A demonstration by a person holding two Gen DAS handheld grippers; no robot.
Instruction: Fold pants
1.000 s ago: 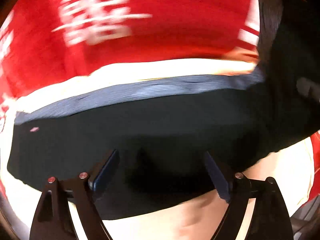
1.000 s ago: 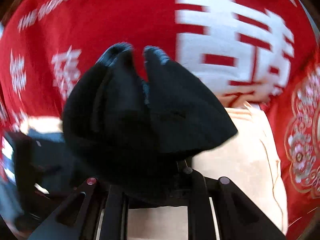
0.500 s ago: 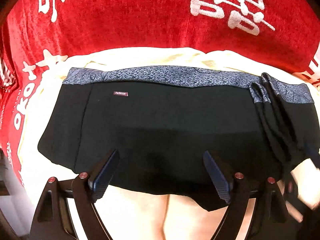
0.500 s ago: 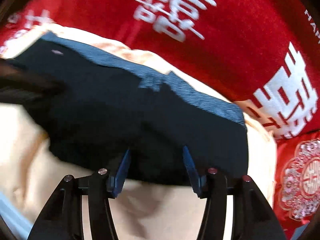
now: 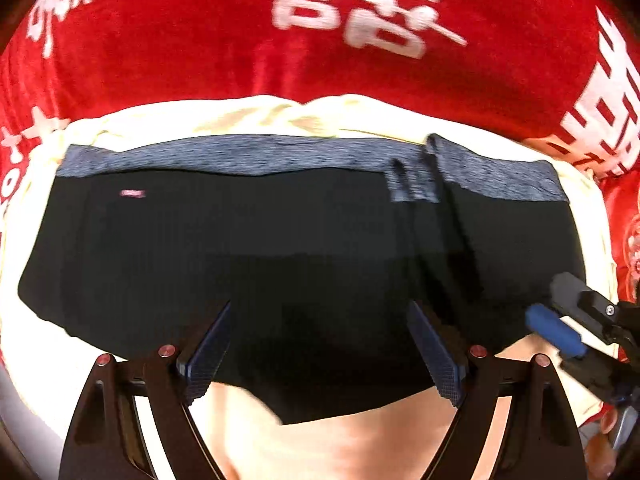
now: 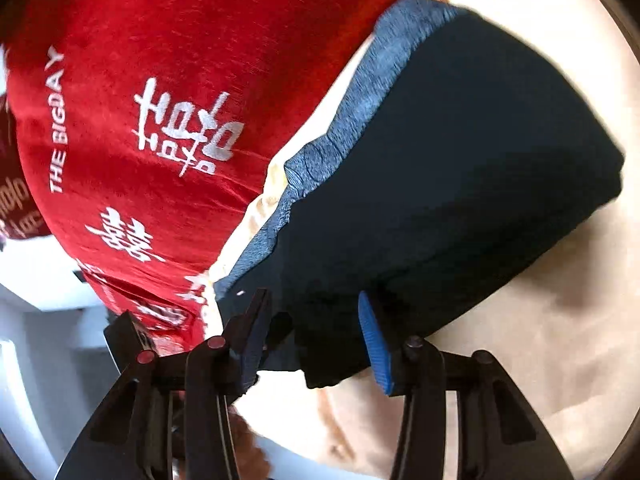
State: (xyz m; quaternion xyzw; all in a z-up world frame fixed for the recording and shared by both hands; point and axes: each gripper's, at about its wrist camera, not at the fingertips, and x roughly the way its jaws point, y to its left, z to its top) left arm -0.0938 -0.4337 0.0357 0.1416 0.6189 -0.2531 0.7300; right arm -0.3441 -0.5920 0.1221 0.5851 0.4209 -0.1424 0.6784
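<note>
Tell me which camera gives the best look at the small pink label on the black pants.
The left wrist view. The small pink label sits in plain sight on the black folded pants, just below the grey-blue waistband, though its print is blurred. The right wrist view shows the pants obliquely, and the label cannot be made out there.

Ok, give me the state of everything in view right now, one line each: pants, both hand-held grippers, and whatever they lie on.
black pants: folded into a flat stack, grey waistband along the far edge.
left hand-held gripper: open, over the near edge of the pants, holding nothing.
right hand-held gripper: open, at one end of the pants, holding nothing.
cream sheet: spread under the pants.
red cloth: beyond the sheet.
</note>
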